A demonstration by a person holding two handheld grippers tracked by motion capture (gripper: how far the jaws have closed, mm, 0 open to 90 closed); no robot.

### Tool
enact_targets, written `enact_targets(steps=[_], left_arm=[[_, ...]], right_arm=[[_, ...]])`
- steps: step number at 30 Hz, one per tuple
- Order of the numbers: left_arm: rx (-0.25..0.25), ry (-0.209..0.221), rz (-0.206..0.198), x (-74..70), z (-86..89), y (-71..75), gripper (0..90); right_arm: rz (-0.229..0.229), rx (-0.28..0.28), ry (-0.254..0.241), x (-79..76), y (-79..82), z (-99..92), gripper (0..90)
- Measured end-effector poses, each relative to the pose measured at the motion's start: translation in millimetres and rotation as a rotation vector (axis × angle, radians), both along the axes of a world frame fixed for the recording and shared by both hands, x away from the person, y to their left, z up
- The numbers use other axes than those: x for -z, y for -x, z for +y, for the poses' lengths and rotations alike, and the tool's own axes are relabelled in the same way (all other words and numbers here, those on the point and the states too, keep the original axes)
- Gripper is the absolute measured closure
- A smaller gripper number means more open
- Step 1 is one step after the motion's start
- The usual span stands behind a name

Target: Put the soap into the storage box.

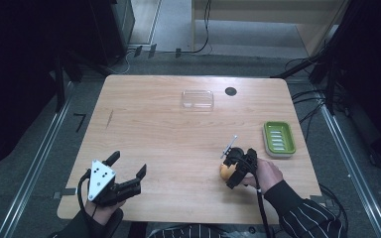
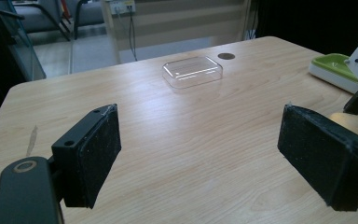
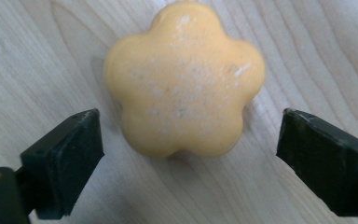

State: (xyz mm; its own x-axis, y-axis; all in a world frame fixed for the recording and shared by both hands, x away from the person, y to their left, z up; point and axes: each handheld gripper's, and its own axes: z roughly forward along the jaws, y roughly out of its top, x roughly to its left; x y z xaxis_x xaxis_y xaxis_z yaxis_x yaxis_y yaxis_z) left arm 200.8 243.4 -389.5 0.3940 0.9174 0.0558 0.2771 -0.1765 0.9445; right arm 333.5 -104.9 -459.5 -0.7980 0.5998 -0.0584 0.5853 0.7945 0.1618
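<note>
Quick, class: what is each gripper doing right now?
Left gripper: open, holding nothing.
Right gripper: open, either side of the yellow flower-shaped soap, not gripping it.

The right claw (image 1: 233, 171) hides most of the yellow soap (image 1: 225, 171).

A clear plastic box (image 1: 197, 99) is set near the far edge of the wooden table (image 1: 144, 129), just beside a dark round hole (image 1: 230, 91). A green soap dish (image 1: 279, 139) is placed at the right edge.
</note>
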Motion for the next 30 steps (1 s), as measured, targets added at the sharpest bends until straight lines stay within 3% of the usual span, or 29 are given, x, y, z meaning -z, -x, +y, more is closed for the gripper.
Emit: enact_targets(steps=[7, 10, 15, 16, 30], left_arm=[[0.002, -0.002, 0.0, 0.0, 0.0, 0.0, 13.7], [-0.002, 0.002, 0.0, 0.0, 0.0, 0.1, 13.7], [0.0, 0.0, 0.0, 0.0, 0.0, 0.0, 13.7], [0.001, 0.0, 0.0, 0.0, 0.0, 0.1, 13.7], [-0.001, 0.002, -0.001, 0.0, 0.1, 0.3, 13.7]], right_arm=[[-0.003, -0.033, 0.018, 1.0, -2.3, 5.5, 20.7], [-0.002, -0.046, 0.027, 1.9, -2.4, 7.7, 31.7], [0.0, -0.061, 0.04, 2.1, -1.8, 9.0, 34.1], [0.008, -0.064, 0.043, 2.2, -1.8, 8.7, 38.8], [0.004, -0.035, 0.039, 3.0, 0.0, 8.0, 40.0]])
